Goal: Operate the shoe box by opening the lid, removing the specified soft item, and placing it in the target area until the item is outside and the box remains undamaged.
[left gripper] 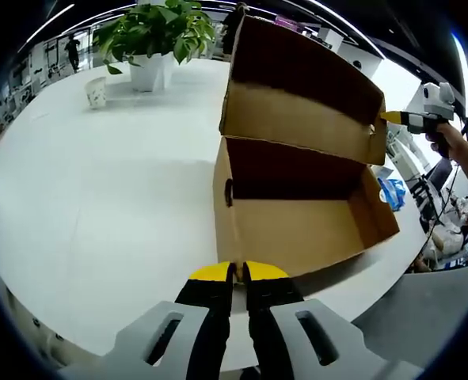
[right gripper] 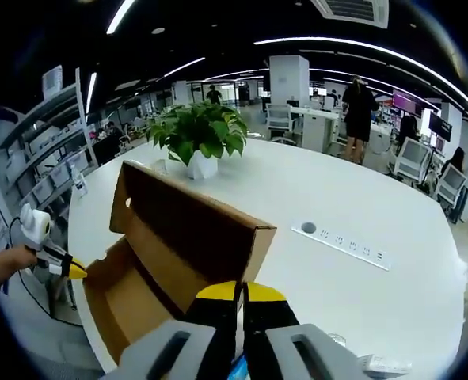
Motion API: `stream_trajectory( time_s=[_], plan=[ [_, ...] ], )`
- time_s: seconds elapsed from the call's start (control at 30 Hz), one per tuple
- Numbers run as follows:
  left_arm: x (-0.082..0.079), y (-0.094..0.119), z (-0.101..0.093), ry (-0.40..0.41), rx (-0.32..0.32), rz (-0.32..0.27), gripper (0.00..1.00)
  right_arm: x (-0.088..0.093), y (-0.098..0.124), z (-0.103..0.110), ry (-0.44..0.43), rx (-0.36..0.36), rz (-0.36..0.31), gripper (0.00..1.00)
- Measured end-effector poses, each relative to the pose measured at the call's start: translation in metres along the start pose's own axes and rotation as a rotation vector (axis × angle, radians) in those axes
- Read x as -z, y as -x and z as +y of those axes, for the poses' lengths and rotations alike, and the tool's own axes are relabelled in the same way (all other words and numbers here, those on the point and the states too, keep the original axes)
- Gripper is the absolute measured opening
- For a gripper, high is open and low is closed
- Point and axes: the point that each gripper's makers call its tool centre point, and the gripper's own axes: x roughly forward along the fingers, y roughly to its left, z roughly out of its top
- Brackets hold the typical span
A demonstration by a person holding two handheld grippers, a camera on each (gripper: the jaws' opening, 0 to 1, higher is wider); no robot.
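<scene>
The shoe box [left gripper: 297, 198] is seen open on the white table [left gripper: 99, 206], lid [left gripper: 305, 87] raised. The left gripper [left gripper: 238, 273] is held closed at its near wall, the right gripper [right gripper: 240, 291] closed at the lid's edge. Bare tabletop lies to the left, toward the potted plant [left gripper: 158, 36].

You are working in a large open-plan office. A broad white round-edged meeting table [right gripper: 360, 206] carries a built-in strip of power sockets [right gripper: 346, 242] and a leafy green plant in a white pot [right gripper: 199, 141]. Behind it you see rows of white desks with office chairs [right gripper: 412, 158], a square white pillar [right gripper: 289, 79], and long linear ceiling lights [right gripper: 352, 46] under a dark ceiling. Grey open shelving [right gripper: 36, 162] lines one side. People stand among the desks, one in dark clothing [right gripper: 359, 111].
</scene>
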Motion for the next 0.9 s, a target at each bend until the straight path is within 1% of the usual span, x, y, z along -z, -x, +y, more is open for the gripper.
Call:
stream_trajectory(
  time_s=[0.07, 0.33, 0.9],
  plan=[
    [0.000, 0.000, 0.000, -0.002, 0.001, 0.000, 0.03, 0.001, 0.005, 0.004, -0.002, -0.002, -0.008, 0.00],
    [0.000, -0.001, 0.000, -0.019, 0.008, 0.003, 0.03, 0.002, 0.008, 0.005, -0.009, -0.005, -0.036, 0.00],
    [0.002, 0.000, -0.002, -0.012, 0.034, -0.004, 0.04, 0.014, 0.021, 0.016, -0.017, 0.001, -0.097, 0.00]
  ],
)
